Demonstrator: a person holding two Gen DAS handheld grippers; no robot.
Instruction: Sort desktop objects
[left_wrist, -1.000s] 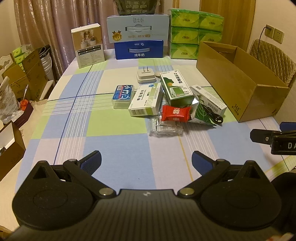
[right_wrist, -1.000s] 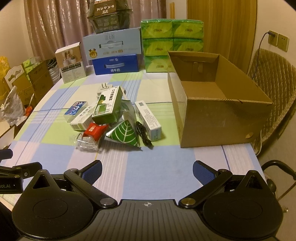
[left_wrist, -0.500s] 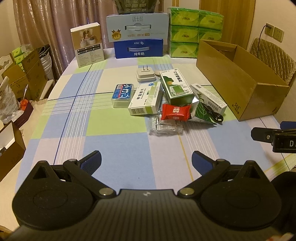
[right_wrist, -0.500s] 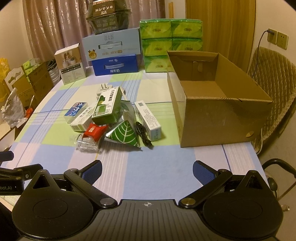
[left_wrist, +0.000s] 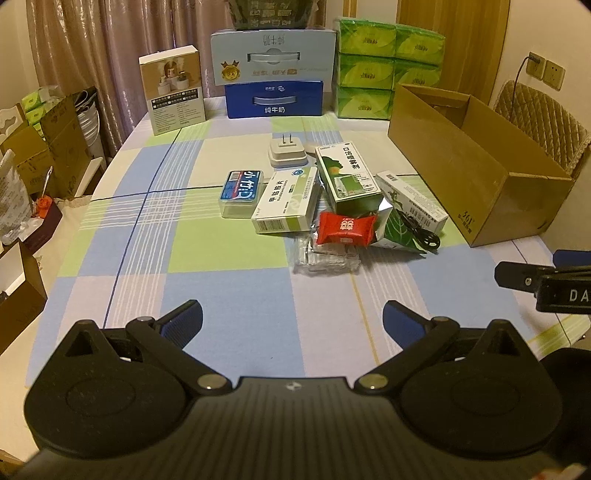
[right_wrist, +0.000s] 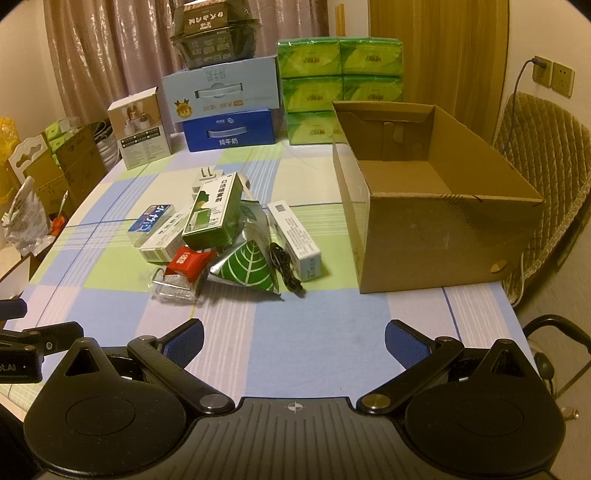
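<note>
Blue carton marked 纯牛奶; green box, 口洁喷雾剂.

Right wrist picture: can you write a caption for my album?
Open right gripper faces a pile of small packets beside an empty cardboard box.
</note>
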